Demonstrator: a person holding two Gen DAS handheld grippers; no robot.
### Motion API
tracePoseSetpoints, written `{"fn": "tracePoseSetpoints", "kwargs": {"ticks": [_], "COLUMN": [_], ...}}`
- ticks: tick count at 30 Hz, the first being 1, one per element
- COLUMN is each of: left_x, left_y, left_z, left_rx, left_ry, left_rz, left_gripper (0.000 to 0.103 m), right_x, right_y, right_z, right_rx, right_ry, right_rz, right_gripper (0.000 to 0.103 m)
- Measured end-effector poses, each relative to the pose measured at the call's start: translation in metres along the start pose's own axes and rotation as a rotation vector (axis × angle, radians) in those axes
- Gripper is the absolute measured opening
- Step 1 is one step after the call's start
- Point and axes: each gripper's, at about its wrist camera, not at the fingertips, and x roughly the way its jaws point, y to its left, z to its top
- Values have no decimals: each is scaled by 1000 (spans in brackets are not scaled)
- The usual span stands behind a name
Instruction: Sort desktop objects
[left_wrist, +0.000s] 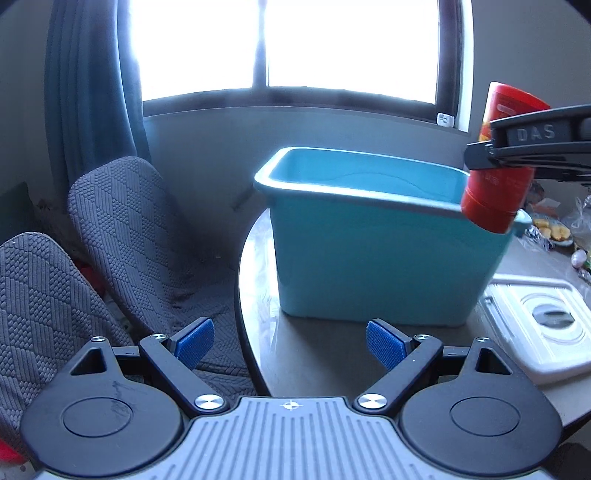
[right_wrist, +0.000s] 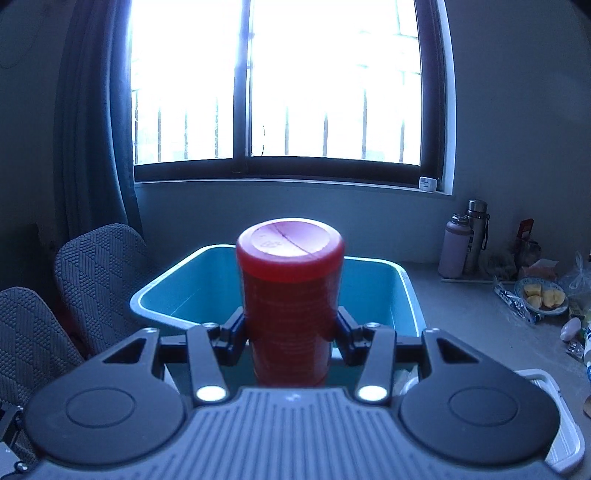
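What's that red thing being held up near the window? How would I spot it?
Start at the big teal bin on the table below the window. Just above its near rim, the right claw is shut on a red canister, a tall cylinder with a flat round cap. It is the only bright red object, and the only one held off the table.

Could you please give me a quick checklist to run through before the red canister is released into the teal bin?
1. Right hand-held gripper shut on the red canister: ok.
2. Canister over the teal bin opening: not ok; in the left wrist view it hangs at the rim's corner.
3. Bin interior free: ok for the part in view.
4. Left hand-held gripper open, apart from the bin: ok.
5. Bin fully on the table: cannot tell.
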Motion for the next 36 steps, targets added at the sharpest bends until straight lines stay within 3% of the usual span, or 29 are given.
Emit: {"fn": "tracePoseSetpoints", "kwargs": {"ticks": [9, 20, 22, 23, 24, 36], "left_x": [39, 72, 73, 72, 71, 54], "left_y": [-7, -13, -13, -13, -14, -16], "left_z": [24, 32, 33, 32, 31, 23], "left_rx": [-20, -41, -47, -49, -50, -34], "left_ry": [-1, 30, 33, 34, 34, 25], "left_rz": [23, 77, 82, 83, 85, 69], "left_gripper": [91, 91, 91, 91, 91, 91], "right_x": [61, 127, 133, 132, 129, 94], "right_y": [-3, -6, -4, -2, -1, -5], "right_z": [17, 4, 1, 0, -1, -3], "right_rx": [-26, -26, -35, -42, -46, -27], "right_ry": [14, 121, 141, 132, 114, 73], "right_rz": [28, 44, 41, 28, 15, 19], "right_gripper": [49, 49, 65, 82, 92, 94]}}
